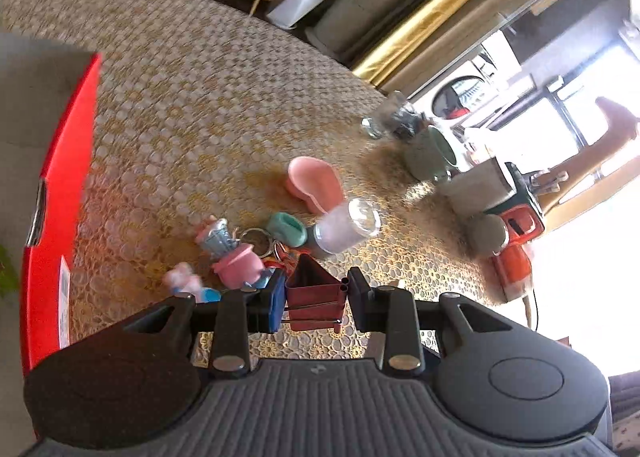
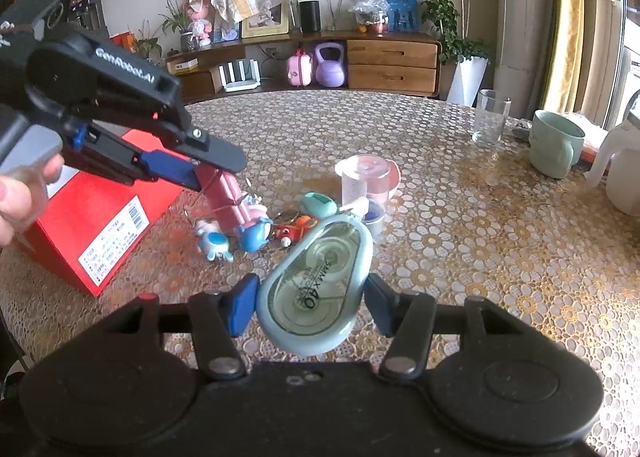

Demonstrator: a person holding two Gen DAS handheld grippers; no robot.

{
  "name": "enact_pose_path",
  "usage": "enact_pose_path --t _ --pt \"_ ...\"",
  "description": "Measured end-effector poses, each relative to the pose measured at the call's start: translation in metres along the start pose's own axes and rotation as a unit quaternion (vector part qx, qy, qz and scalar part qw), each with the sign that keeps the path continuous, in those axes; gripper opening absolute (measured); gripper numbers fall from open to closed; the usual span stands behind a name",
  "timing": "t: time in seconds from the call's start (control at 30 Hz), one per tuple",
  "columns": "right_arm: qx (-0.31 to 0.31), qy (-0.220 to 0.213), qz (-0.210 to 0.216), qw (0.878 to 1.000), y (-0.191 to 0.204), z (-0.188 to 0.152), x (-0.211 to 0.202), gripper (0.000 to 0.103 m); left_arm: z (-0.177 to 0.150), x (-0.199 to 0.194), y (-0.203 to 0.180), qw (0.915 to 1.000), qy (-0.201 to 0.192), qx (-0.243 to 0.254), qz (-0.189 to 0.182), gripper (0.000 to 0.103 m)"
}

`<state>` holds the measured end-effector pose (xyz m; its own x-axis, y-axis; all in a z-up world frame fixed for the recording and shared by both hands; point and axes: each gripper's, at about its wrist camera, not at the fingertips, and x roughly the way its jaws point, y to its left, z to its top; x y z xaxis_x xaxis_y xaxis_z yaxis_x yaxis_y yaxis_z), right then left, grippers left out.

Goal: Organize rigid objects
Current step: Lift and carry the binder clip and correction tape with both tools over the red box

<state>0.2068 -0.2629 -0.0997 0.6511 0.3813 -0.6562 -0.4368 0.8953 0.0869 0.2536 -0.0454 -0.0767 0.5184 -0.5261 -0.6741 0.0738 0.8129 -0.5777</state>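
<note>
Left gripper [image 1: 316, 297] clamps a red clip [image 1: 314, 291] (above the toys [image 1: 236, 257]); right gripper [image 2: 310, 303] pinches the tape dispenser [image 2: 316, 289] over the bench [image 2: 480, 257].

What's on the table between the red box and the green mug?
The right wrist view shows it best: between the red box and the green mug lie small toy figures, keyrings, a pink bowl and a clear cup.

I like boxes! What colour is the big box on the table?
Red box, clearest in the right wrist view.
</note>
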Motion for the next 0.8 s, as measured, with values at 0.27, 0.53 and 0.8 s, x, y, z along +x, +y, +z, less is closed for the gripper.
enact_pose_path --t 0.27,0.53,0.8 --pt "-0.001 -0.006 0.006 1.0 0.006 0.008 -0.013 0.057 0.001 -0.017 -0.021 0.9993 -0.019 0.031 0.008 0.031" --pt "-0.036 -0.012 0.027 0.999 0.035 0.039 -0.035 0.057 0.003 -0.054 -0.018 0.9981 -0.047 0.036 0.019 0.031" --pt "-0.076 -0.012 0.065 0.995 0.093 0.076 -0.034 0.057 0.005 -0.106 0.012 0.9954 -0.078 0.032 0.046 0.031"
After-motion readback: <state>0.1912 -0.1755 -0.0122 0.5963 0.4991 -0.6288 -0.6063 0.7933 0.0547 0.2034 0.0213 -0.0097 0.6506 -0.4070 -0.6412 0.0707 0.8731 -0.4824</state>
